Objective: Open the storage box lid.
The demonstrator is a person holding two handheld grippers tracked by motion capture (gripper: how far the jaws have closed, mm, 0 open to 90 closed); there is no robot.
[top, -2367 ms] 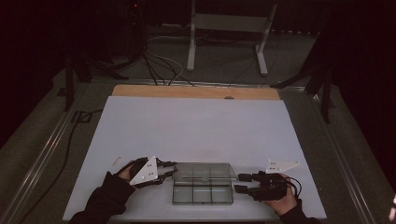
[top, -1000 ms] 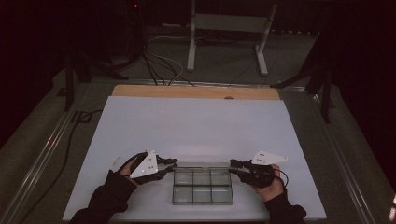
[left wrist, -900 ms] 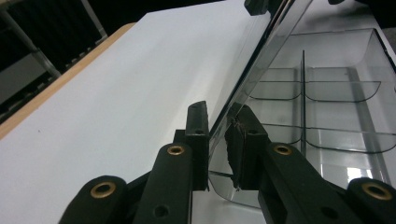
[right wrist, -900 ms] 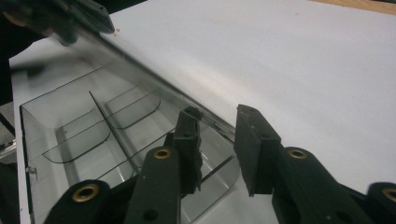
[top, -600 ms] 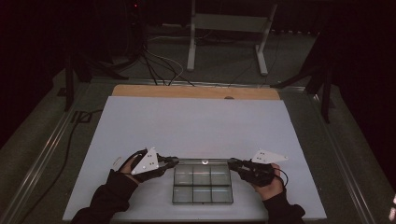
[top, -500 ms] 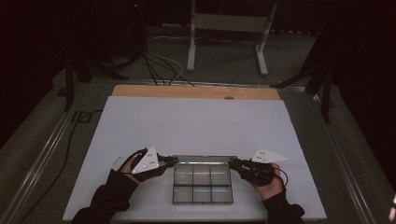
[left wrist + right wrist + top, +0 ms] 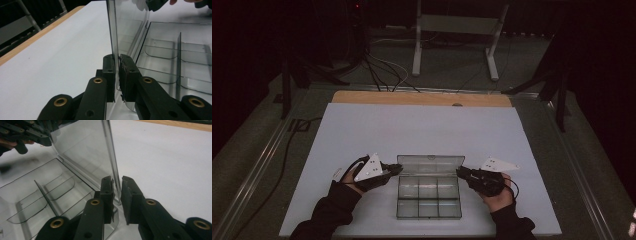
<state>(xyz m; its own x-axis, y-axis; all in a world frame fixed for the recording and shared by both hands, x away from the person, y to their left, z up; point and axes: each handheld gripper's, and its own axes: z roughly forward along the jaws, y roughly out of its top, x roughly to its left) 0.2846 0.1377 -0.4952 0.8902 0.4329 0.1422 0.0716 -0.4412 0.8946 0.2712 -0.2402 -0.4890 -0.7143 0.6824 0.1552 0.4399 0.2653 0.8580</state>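
Dark surroundings enclosed the desk (image 7: pixel 422 130), whose top was covered by a plain white sheet with a strip of bare wood showing along its far edge. Beyond that edge stood a pale metal stand (image 7: pixel 457 35) on the floor, with black cables (image 7: pixel 377 70) trailing to its left. A further cable (image 7: pixel 287 150) ran along the desk's left side.

Near the middle of the desk's near edge sat a clear compartment box (image 7: pixel 429 195), its tray divided into small cells and its lid (image 7: pixel 430 162) raised upright at the far side.

The left hand-held gripper (image 7: pixel 396 169) was seen at the lid's left end; in the left gripper view its jaws were closed on the lid's edge (image 7: pixel 113 50), the pads pressing both faces. The right hand-held gripper (image 7: pixel 460 172) was at the lid's right end; its jaws had just been closing, with the lid's edge (image 7: pixel 111 165) between them. One pad touched the lid, while a narrow gap remained at the other.
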